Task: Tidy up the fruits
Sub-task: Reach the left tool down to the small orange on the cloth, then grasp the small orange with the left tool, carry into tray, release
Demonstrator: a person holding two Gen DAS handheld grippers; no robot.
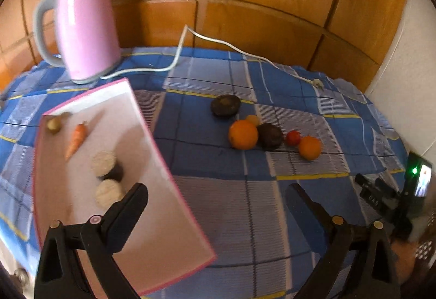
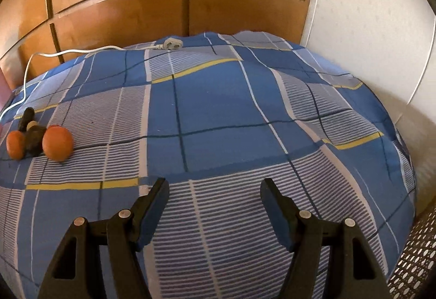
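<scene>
Left wrist view: your left gripper point(image 1: 215, 197) hung spread, empty, above blue checked cloth point(image 1: 207, 157); cluster of oranges and dark round fruits point(image 1: 261, 130) lay ahead, slightly right. Pink-edged white tray point(image 1: 152, 217) held carrot point(image 1: 76, 139), pale discs.

Right wrist view: your right gripper point(image 2: 214, 194) gaped, empty; cluster far left.

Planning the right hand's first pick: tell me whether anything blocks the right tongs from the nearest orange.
Nothing visible does. The right tongs are open and empty over bare checked cloth, and the nearest orange lies up and left of them with only cloth between.
</scene>
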